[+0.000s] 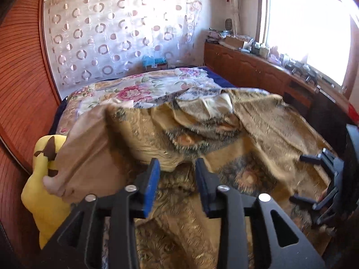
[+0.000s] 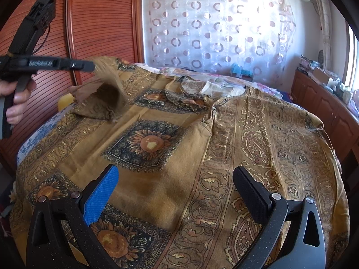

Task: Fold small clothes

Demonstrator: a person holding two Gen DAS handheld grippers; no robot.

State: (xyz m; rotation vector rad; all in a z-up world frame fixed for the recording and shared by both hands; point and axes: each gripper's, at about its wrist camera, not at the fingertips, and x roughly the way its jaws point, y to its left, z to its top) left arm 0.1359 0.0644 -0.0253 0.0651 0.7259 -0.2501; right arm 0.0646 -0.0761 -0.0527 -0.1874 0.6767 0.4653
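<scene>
A mustard-brown patterned shirt (image 2: pixel 202 139) with sunflower squares lies spread over the bed, collar at the far side. In the right wrist view my left gripper (image 2: pixel 90 66) sits at the shirt's far left, its tips against a lifted, blurred sleeve (image 2: pixel 105 94). In the left wrist view the left gripper (image 1: pixel 177 168) has a gap between its blue pads, with sleeve cloth (image 1: pixel 89 152) hanging just beyond and to the left; a grip is not clear. My right gripper (image 2: pixel 175 179) is open and empty above the shirt's near part. It also shows at the right in the left wrist view (image 1: pixel 298 179).
A floral quilt (image 1: pixel 125 92) covers the far bed. A yellow plush (image 1: pixel 40 179) lies at the bed's left edge beside the red-brown wardrobe (image 1: pixel 20 85). A wooden cabinet (image 1: pixel 251 67) with clutter runs under the window on the right.
</scene>
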